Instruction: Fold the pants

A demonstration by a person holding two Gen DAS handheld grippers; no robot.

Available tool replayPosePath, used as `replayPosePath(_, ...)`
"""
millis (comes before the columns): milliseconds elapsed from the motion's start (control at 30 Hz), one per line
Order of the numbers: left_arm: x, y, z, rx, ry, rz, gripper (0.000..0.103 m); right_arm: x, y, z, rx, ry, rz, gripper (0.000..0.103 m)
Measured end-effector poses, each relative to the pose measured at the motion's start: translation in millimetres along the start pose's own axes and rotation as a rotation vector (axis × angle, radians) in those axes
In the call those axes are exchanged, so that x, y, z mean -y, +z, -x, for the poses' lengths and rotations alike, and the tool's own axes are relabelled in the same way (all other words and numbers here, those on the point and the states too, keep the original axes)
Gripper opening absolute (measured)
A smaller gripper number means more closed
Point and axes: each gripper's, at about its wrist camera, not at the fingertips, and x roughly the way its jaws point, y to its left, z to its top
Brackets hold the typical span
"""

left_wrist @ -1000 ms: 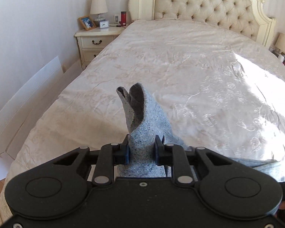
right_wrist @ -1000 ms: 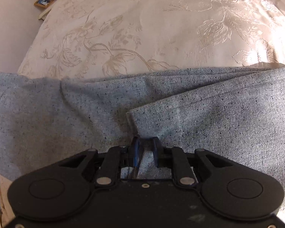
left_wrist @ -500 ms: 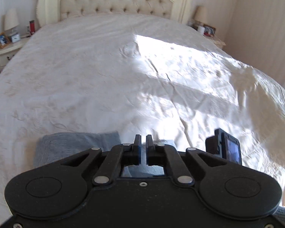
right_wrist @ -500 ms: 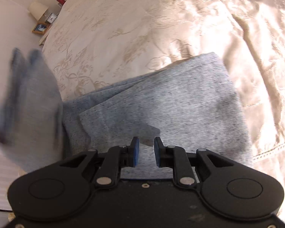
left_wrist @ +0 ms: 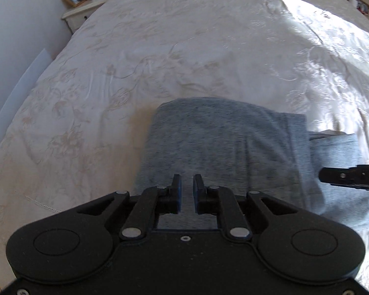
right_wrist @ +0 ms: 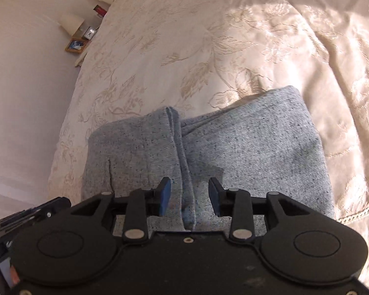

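Both grippers hover over the grey speckled woven pants [right_wrist: 246, 152], which lie folded into a compact stack near the foot edge of the cream floral-embroidered bedspread [left_wrist: 160, 49]. The left gripper [left_wrist: 187, 191] has its jaws a narrow gap apart with nothing between them; the right gripper [right_wrist: 189, 196] stands wider apart, straddling the hemmed edge [right_wrist: 177, 147] of the upper layer without pinching it. By my judgement the fold itself is laid down and this is the release — or a tidy-up. Next would likely be squaring that overlapping layer, or one more fold in half, which calls for gripping an end through all layers.
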Motion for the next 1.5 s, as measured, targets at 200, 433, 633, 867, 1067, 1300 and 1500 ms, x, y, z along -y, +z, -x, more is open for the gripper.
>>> replayPosePath(200,-20.0,-17.2,-80.4,-0.206,-0.038,-0.02,0.02,-22.1,-1.2,-23.0,-0.044,-0.024,0.058,0.039)
replayPosePath(433,-31.8,-24.8,-85.4,-0.181,-0.113,-0.049,0.02,-26.1,-2.8,-51.6,-0.098,-0.053,0.043,0.042)
replayPosePath(633,-32.1,-24.4,-78.9,-0.152,-0.122,-0.072,0.02,-17.3,-4.7,-61.0,-0.097,0.017,-0.035,0.046)
replayPosePath(867,-37.7,-48.6,-2.1,0.051,-0.125,-0.081,0.019,-37.9,-11.3,-42.1,-0.071,0.046,-0.026,0.013)
replayPosePath(1067,10.4,-92.7,52.1,0.148,-0.216,-0.204,0.019,-71.2,3.2,-2.0,0.0,0.068,-0.011,0.006)
replayPosePath(1300,80.7,-110.2,39.3,0.159,-0.205,-0.332,0.022,-93.7,19.4,24.4,0.025,0.078,0.066,0.006)
replayPosePath(1500,89.8,-96.1,9.7,0.135,-0.092,-0.338,0.022,-101.1,23.7,52.3,0.068,0.12,0.071,0.006)
